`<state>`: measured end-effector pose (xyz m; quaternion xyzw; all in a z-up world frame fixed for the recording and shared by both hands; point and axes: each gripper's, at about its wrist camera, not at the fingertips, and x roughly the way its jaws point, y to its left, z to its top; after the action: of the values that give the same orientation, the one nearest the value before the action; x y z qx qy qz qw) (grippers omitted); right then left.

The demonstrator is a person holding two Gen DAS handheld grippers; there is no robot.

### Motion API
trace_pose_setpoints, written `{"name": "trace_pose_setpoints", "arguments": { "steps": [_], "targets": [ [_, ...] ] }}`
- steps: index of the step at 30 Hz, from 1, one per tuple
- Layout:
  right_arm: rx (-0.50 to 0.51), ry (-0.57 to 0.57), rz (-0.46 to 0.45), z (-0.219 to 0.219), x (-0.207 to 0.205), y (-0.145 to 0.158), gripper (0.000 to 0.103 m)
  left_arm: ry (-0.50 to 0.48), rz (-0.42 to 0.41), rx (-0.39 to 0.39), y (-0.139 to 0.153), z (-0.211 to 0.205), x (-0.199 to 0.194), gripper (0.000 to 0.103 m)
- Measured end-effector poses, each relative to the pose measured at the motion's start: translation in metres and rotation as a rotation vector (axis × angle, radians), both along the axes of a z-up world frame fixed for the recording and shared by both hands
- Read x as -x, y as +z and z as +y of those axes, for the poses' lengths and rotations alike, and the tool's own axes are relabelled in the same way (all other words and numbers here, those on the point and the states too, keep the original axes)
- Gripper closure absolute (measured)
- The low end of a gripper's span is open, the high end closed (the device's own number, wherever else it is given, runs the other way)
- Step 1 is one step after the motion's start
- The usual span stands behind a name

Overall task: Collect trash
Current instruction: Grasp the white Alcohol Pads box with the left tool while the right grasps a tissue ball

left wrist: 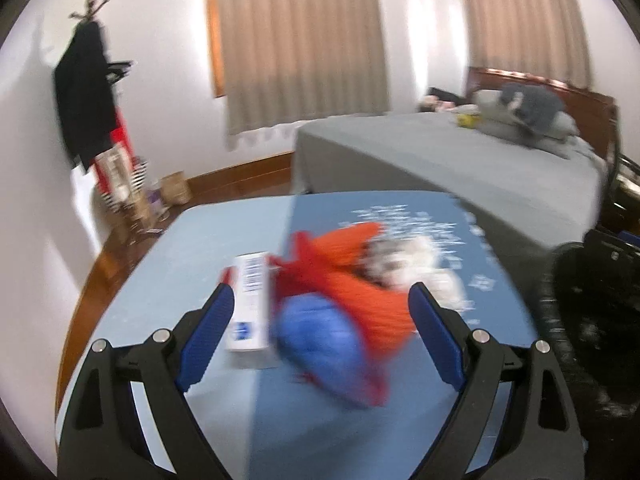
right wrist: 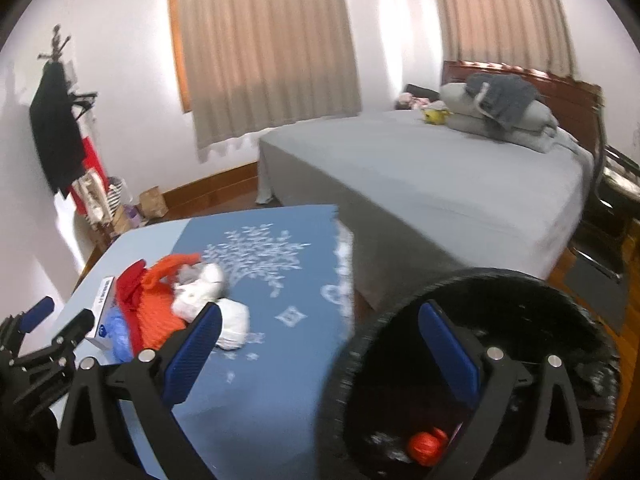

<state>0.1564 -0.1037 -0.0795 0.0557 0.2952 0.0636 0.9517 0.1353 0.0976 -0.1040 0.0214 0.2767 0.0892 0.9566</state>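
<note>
The grey bed point(right wrist: 440, 176) crowds the blue table's point(right wrist: 280, 360) far edge; the black bin point(right wrist: 472, 360) sits off its right edge. Trash pile point(left wrist: 340, 288) lies mid-table. Both grippers, left point(left wrist: 320, 320) and right point(right wrist: 320, 344), gape wide and empty. The white box's point(left wrist: 250, 312) print is blurred.

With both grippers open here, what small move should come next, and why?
Probably ease the open left gripper forward to close on the blue crumpled wrapper between its fingers; the pile remains on the blue table while the black round bin holds a red ball.
</note>
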Motion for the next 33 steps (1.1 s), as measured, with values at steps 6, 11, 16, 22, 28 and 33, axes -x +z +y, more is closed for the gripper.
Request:
{"name": "trace_pose_setpoints", "arguments": {
  "steps": [6,11,16,22,28,33],
  "targets": [
    [0.035,0.04,0.022,0.041,-0.023,-0.02,0.008,0.075,0.058,0.01,-0.022,0.041,-0.015,0.028],
    [0.039,0.063,0.091,0.059,-0.045,-0.047,0.017,0.094,0.095,0.032,-0.037,0.055,-0.031,0.031],
    [0.045,0.104,0.151,0.079,-0.063,-0.067,0.022,0.094,0.105,0.042,-0.043,0.06,-0.039,0.032],
    [0.052,0.149,0.188,0.095,-0.072,-0.08,0.026,0.088,0.119,0.05,-0.052,0.064,-0.046,0.036],
    [0.019,0.193,0.234,0.1,-0.076,-0.088,0.056,0.084,0.128,0.062,-0.057,0.063,-0.048,0.046],
    [0.002,0.24,0.223,0.101,-0.071,-0.081,0.067,0.08,0.123,0.07,-0.056,0.063,-0.045,0.054]
  ]
}}
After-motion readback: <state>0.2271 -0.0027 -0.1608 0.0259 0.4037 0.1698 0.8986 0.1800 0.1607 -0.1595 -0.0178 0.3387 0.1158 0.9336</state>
